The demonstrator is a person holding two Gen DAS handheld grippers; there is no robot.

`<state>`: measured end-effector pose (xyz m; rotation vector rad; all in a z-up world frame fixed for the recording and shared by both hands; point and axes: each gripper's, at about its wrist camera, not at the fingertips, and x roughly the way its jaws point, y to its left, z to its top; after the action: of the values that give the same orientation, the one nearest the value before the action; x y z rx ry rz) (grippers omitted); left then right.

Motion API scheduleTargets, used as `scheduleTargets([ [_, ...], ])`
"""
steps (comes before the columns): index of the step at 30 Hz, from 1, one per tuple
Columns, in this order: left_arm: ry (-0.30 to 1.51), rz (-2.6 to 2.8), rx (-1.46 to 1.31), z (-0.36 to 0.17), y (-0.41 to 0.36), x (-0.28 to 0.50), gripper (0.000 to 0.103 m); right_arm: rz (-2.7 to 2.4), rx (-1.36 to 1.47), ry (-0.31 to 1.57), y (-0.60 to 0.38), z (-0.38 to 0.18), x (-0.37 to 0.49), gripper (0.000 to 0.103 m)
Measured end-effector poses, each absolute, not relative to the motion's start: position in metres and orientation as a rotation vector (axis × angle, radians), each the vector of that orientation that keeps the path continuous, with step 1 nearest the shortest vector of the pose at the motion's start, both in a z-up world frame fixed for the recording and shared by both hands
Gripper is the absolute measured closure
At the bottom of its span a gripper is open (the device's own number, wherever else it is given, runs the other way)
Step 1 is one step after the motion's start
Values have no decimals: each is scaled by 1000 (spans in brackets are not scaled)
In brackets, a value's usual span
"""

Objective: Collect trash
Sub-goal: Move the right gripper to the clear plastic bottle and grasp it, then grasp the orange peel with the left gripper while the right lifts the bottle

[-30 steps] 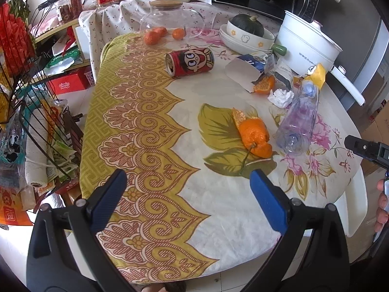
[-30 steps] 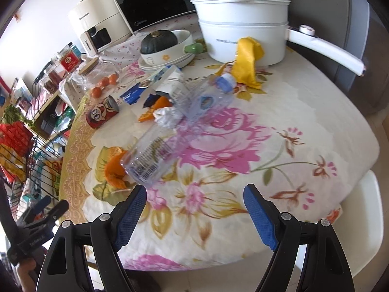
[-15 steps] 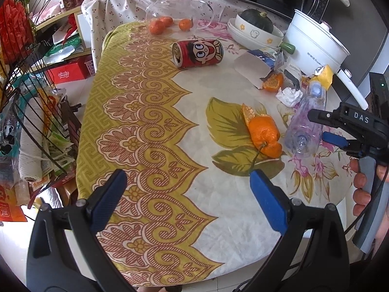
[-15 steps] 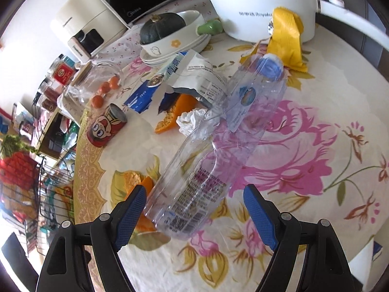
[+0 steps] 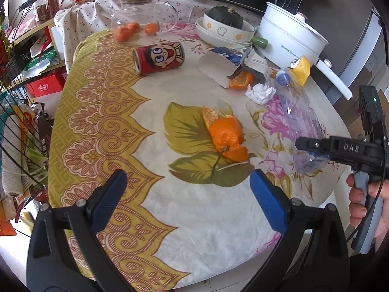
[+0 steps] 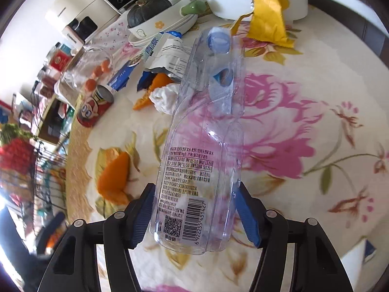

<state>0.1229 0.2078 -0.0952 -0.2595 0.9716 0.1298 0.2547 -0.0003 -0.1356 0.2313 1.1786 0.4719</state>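
A clear plastic bottle [image 6: 201, 160] with a blue cap lies on the flowered tablecloth [image 6: 304, 146]. My right gripper [image 6: 194, 216] has a blue pad on each side of the bottle's base and is shut on it. It also shows in the left wrist view [image 5: 313, 146] at the bottle [image 5: 299, 116]. My left gripper [image 5: 187, 199] is open and empty above the table's front, just short of an orange peel [image 5: 227, 136]. Other trash lies farther back: a red can [image 5: 159, 57], a crumpled tissue [image 5: 260, 92], a torn white carton [image 5: 218, 67], a yellow wrapper [image 5: 302, 69].
A white electric pot [image 5: 291, 36] with a long handle stands at the back right. Stacked bowls hold a dark squash [image 5: 225, 17]. A glass jar [image 5: 143, 12] with small oranges stands at the back. A wire rack [image 5: 17, 126] stands left of the table.
My right gripper has moved forward over the table and closed around the bottle's base. My left gripper has edged a little forward toward the peel.
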Motion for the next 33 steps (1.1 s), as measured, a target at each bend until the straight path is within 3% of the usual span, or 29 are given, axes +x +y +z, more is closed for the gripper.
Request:
scheduleTargets([
  [4, 982, 77, -321, -100, 199, 134, 3, 459, 154, 1154, -27, -126, 239, 39],
  [12, 1038, -33, -239, -117, 163, 159, 22, 450, 95, 1122, -71, -114, 219, 39],
  [20, 1045, 36, -188, -129, 151, 180, 28, 437, 37, 1124, -90, -117, 209, 39],
  [22, 1042, 50, -203, -132, 153, 185, 34, 437, 32, 1125, -93, -118, 207, 39],
  [27, 1048, 64, -213, -138, 151, 192, 61, 431, 23, 1142, -99, -126, 208, 39],
  [33, 1057, 42, -201, -138, 146, 191, 74, 411, 26, 1186, -101, -141, 216, 38],
])
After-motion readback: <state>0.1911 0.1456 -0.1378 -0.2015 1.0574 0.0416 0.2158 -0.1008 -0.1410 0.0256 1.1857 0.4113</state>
